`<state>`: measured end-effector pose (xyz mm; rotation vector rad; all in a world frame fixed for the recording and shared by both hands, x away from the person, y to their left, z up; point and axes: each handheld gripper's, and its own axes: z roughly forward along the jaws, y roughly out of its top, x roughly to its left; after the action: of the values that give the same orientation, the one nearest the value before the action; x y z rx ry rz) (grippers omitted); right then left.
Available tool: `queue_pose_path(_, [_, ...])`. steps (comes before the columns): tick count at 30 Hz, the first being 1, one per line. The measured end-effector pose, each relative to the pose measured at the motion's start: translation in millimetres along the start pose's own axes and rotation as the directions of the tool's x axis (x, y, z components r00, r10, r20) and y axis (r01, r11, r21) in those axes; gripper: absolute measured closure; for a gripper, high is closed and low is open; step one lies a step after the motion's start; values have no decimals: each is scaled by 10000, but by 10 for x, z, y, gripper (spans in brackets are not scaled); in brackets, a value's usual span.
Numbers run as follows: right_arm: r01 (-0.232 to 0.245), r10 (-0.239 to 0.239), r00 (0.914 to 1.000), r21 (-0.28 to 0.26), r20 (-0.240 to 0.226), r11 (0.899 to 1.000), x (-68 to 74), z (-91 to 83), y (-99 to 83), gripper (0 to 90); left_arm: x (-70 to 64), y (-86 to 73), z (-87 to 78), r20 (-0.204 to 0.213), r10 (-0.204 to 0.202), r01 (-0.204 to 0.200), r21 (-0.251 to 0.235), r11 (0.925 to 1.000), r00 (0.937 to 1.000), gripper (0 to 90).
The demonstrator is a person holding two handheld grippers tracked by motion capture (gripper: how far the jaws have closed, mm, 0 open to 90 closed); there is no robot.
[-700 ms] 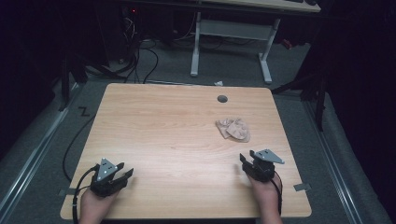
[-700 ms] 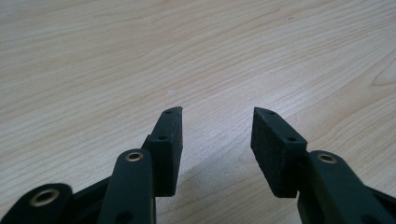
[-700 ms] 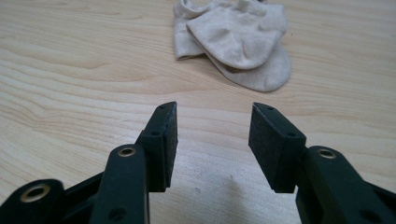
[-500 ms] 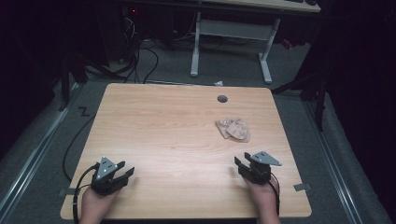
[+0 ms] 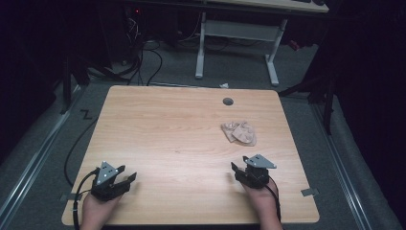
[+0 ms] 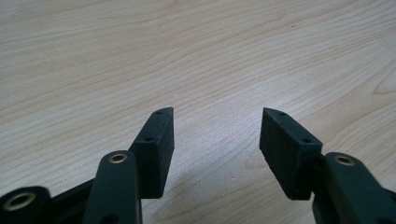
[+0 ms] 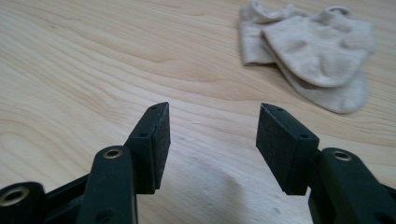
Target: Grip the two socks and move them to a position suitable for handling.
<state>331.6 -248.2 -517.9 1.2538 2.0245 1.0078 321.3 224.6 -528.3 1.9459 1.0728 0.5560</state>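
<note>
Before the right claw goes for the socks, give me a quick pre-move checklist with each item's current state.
1. Right claw open: ok, jaws stand apart with nothing between them.
2. Left claw open: ok, jaws apart over bare wood.
3. Socks in sight of the right claw: ok, ahead and to the right in the right gripper view, not yet centred between the jaws.
4. Path to the socks: ok, bare table between claw and socks in the high view.
5. Number of socks: ok, two beige socks that overlap.
6. Which sock lies on top: cannot tell.
</note>
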Motion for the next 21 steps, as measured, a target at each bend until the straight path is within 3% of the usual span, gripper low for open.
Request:
queue_pose_path(5, [-369, 363, 9969, -72, -694, 9993, -3, -17, 36, 391, -9, 0, 14, 83, 65, -66, 81, 9999, 9999, 447])
queue_pose_path(7, [-329, 317, 9965, -142, -771, 9994, -3, -27, 40, 361, -14, 2, 14, 93, 75, -76, 73, 9999, 9999, 445])
queue_pose_path(13, [-43, 32, 9992, -268, -405, 9996, 27, -40, 41, 286, -13, 1, 10, 73, 85, -86, 60, 9999, 9999, 444])
queue_pose_path(21, [-230, 220, 9993, -336, -300, 9992, -12, -37, 60, 280, -7, 4, 2, 54, 100, -100, -8, 9999, 9999, 440])
